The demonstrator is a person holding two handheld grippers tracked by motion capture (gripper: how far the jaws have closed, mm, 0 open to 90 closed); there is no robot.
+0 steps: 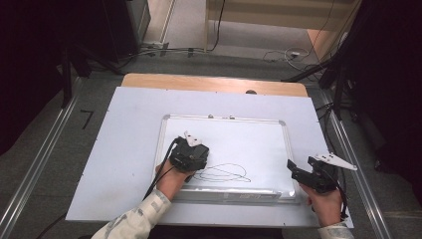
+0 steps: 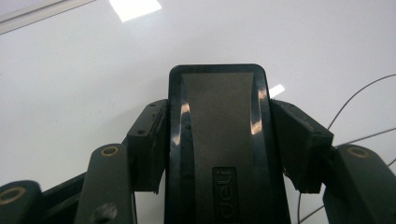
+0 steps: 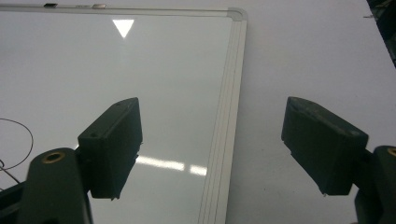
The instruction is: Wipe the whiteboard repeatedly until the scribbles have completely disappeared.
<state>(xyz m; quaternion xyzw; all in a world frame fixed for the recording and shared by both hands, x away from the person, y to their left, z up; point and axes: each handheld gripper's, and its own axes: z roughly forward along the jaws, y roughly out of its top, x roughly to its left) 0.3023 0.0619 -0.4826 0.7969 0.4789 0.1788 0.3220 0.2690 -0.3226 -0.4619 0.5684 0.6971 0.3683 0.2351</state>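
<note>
Your left gripper (image 1: 190,155) sits over the lower left part of the whiteboard (image 1: 259,137), which lies flat on the white sheet (image 1: 124,149) covering the table. In the left gripper view, its jaws are clamped on a black eraser (image 2: 217,140): one pad presses on each long side, and the eraser's rounded front end projects past the pads toward the board surface. The eraser carries an embossed brand mark near its rear end. From the high view, the gripper body hides the eraser, so you cannot tell there whether it touches the board.

A thin black scribble (image 1: 224,173) of looping lines lies on the board just to the right of your left gripper, near the board's lower edge. In the left gripper view, parts of these lines (image 2: 359,112) appear at the right side, beside the right jaw.

Your right gripper (image 1: 303,174) rests at the board's lower right corner, well apart from the left one. Its jaws stand wide apart with nothing between them. In the right gripper view, the board's silver frame (image 3: 224,121) runs between the two pads; the left pad is over the board surface, the right pad over the white sheet.
</note>
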